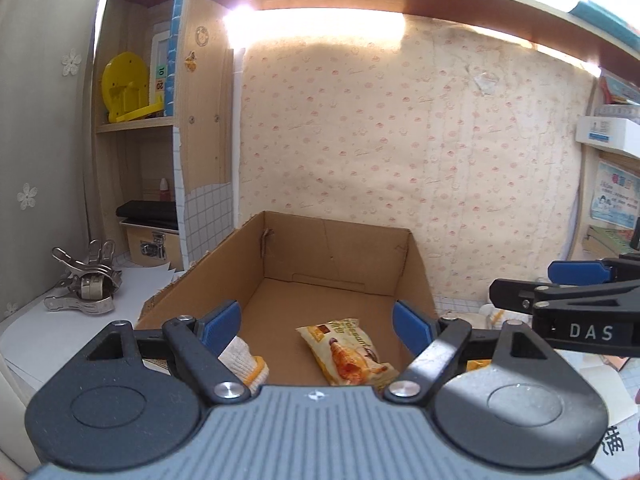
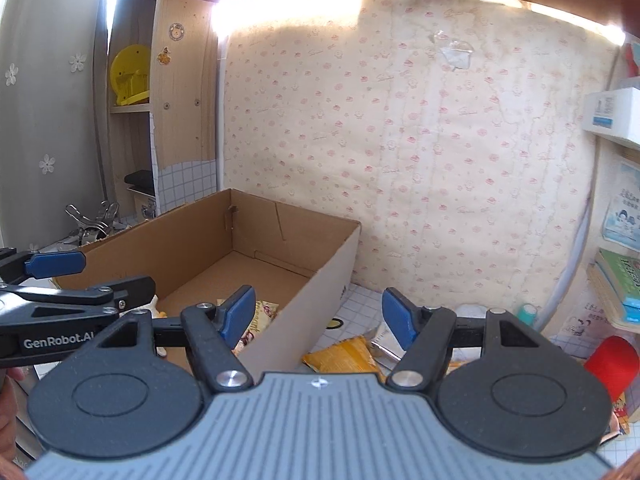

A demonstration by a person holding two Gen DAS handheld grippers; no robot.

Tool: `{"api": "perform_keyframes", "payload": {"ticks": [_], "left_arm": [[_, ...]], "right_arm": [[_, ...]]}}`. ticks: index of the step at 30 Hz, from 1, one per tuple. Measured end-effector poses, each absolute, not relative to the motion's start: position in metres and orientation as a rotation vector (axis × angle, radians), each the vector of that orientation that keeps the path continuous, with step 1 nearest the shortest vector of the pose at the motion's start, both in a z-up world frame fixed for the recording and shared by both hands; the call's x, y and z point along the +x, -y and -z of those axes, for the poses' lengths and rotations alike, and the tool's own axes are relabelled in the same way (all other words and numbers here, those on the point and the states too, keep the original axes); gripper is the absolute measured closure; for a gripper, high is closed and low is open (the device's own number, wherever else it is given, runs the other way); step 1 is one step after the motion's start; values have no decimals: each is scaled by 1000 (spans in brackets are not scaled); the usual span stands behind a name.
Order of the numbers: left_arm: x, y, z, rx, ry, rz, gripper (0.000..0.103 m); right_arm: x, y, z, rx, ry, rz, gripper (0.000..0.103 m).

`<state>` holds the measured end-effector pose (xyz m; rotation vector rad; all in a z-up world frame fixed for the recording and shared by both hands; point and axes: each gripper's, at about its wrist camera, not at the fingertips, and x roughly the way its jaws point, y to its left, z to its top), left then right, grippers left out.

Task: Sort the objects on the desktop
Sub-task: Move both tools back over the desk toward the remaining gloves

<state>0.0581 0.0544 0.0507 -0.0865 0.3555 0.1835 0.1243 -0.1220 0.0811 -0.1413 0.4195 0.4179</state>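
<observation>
Two claws, both spread wide and both empty. Left first: left gripper [image 1: 316,322] poised over the near end of the cardboard box [image 1: 336,258], blue pads well apart, nothing between them and nothing touched. Directly ahead and below, on the box floor, a croissant packet [image 1: 348,350], long axis running forward-left to near-right of the claw; under the left pad, a white knit glove [image 1: 244,360] with an orange cuff. Both already inside the box, so probably nothing left to grip on this side. Off to the far left on the desk, a heap of metal clips [image 1: 86,282], well apart from the claw.

Then right: right gripper [image 2: 318,314] straddling the box's right wall, pads likewise wide apart and clear of everything. Ahead and below, just beside the box on the desk, a yellow snack packet [image 2: 344,356], long axis roughly crosswise to the fingers, partly hidden by the claw body. Beside it, a silvery wrapper [image 2: 382,342]; further right, a red cylinder [image 2: 610,364], identity unclear. Nearer by far to the right claw than the left, so likely the next pick: down and slightly right, then closing across the packet's short side.
</observation>
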Motion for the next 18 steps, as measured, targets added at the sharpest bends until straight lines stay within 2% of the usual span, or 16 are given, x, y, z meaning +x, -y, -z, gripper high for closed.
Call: {"api": "perform_keyframes", "payload": {"ticks": [8, 18], "left_arm": [[35, 10, -40, -56, -331, -2, 17], [36, 71, 7, 39, -376, 129, 16]], "right_arm": [[98, 186, -69, -100, -423, -310, 34], [75, 251, -54, -49, -440, -199, 34]]}}
